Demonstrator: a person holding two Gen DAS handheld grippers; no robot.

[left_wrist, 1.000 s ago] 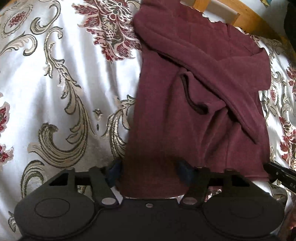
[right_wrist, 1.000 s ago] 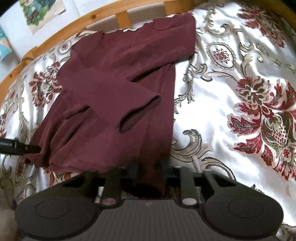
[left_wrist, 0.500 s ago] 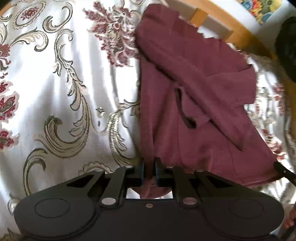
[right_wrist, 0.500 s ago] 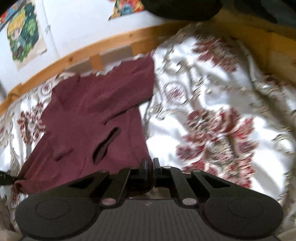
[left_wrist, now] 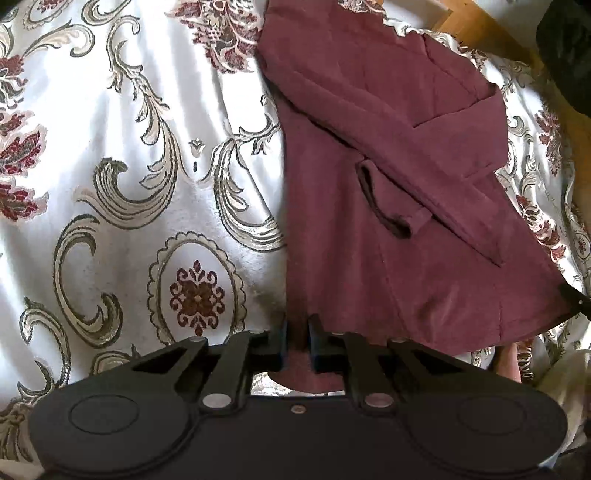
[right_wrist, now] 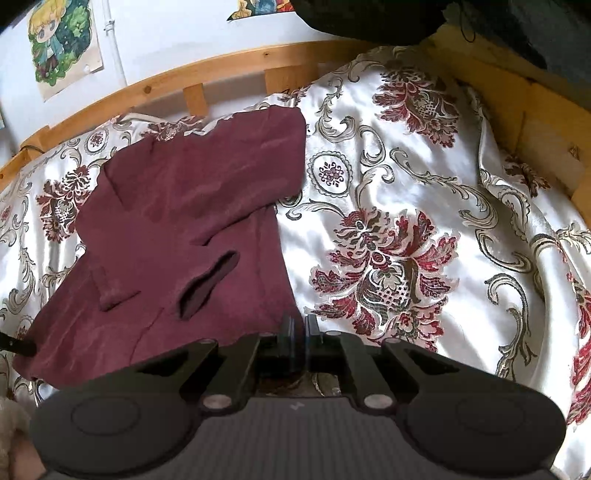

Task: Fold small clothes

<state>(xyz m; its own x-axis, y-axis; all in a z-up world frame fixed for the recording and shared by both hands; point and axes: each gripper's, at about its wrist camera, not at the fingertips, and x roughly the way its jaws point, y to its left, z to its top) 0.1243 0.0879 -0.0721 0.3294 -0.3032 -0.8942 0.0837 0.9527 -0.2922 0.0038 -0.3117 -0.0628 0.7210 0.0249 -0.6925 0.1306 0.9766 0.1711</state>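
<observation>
A small maroon long-sleeved top [left_wrist: 388, 184] lies on a white floral bedspread [left_wrist: 129, 166], its sleeves folded across the body. My left gripper [left_wrist: 297, 332] is shut on the left end of the top's bottom hem. My right gripper [right_wrist: 299, 328] is shut on the top [right_wrist: 184, 221] at the right end of the hem. Each gripper's tip shows at the edge of the other's view, the right one [left_wrist: 574, 301] and the left one [right_wrist: 16, 345]. The hem is lifted slightly off the bedspread [right_wrist: 406, 221].
A wooden bed frame [right_wrist: 221, 70] curves around the far side of the bed, with its rail [left_wrist: 498, 40] beyond the top's collar. Posters [right_wrist: 64, 44] hang on the white wall behind. A dark object [right_wrist: 369, 18] hangs at the top right.
Both grippers closed on the hem corners, the left from wide open. They have lifted and drawn the hem toward me, and the views now look further across the bed.
</observation>
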